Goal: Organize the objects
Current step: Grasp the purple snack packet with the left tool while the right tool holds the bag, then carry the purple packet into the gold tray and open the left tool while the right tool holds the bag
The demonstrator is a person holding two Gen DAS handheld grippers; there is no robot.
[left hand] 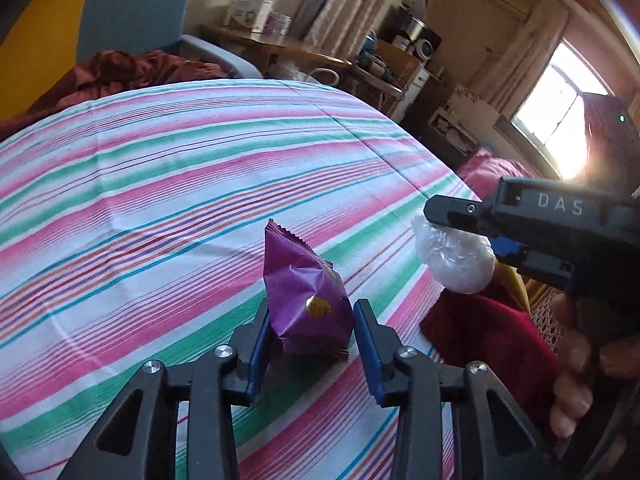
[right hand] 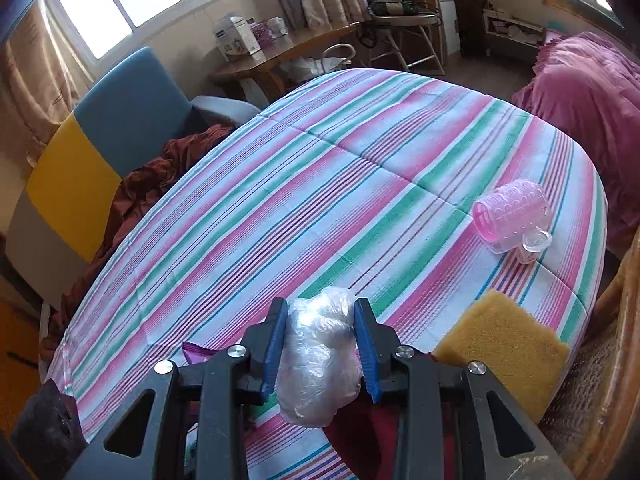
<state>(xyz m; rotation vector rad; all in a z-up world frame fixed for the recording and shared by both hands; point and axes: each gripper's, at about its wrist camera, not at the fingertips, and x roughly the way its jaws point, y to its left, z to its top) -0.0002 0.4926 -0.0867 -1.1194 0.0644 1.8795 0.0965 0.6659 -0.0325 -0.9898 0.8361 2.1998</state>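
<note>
The left gripper [left hand: 312,320] points steeply down, its blue-padded jaws narrowed around a purple packet [left hand: 306,292], the pads at or just off its sides. The right gripper [right hand: 322,332], also angled down, is clamped on a clear plastic bundle [right hand: 320,356]; in the left wrist view it sits at three o'clock, bare fingers [left hand: 572,396] wrapped under its handle.

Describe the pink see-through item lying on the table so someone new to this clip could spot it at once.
Start from the table covered in the striped cloth and look toward its far right edge in the right wrist view. There, beyond the yellow sponge, a pink plastic cup lies tipped on its side. It is the only see-through, bumpy-walled thing there, with a clear handle.
</note>
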